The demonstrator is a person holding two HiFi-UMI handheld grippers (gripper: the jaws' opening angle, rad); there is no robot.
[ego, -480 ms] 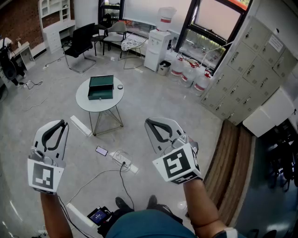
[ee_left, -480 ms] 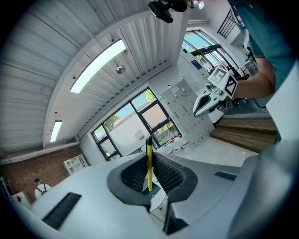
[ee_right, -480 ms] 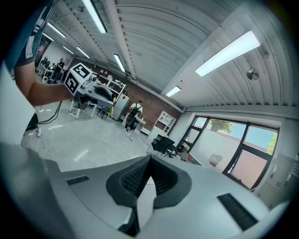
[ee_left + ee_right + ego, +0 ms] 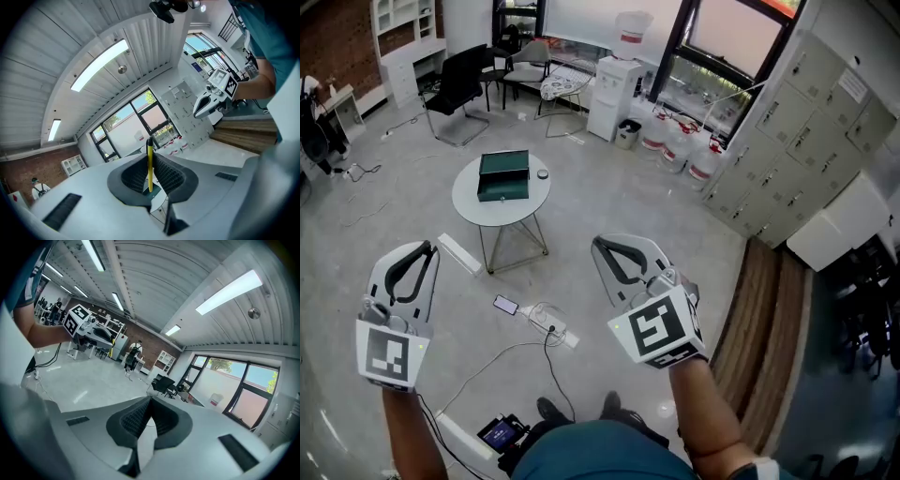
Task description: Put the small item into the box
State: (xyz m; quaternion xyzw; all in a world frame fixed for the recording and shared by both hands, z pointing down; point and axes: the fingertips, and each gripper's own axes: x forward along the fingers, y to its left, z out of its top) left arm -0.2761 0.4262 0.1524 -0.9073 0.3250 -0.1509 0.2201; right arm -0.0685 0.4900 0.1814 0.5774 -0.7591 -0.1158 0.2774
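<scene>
The left tool (image 4: 150,157) is closed on one thin yellow stick (image 4: 150,164), which stands upright between its jaws. The right tool (image 4: 149,404) has its jaws pressed together, with nothing between them. One green box (image 4: 503,175), its lid closed, sits on the round counter (image 4: 469,208), well apart from both tools. One small dark round piece (image 4: 542,174) lies just beside it.

A round white tabletop (image 4: 502,214) on thin metal legs carries a closed dark green box (image 4: 503,175) near its middle. A small dark round object (image 4: 542,173) sits just beside the box's right end, close to the rim. On the grey floor (image 4: 609,202) near the table lie a long white bar (image 4: 461,253), a phone (image 4: 505,305), a white power strip (image 4: 548,328) with a black cable (image 4: 502,356) trailing from it, and a black device with a lit blue screen (image 4: 499,434).
</scene>
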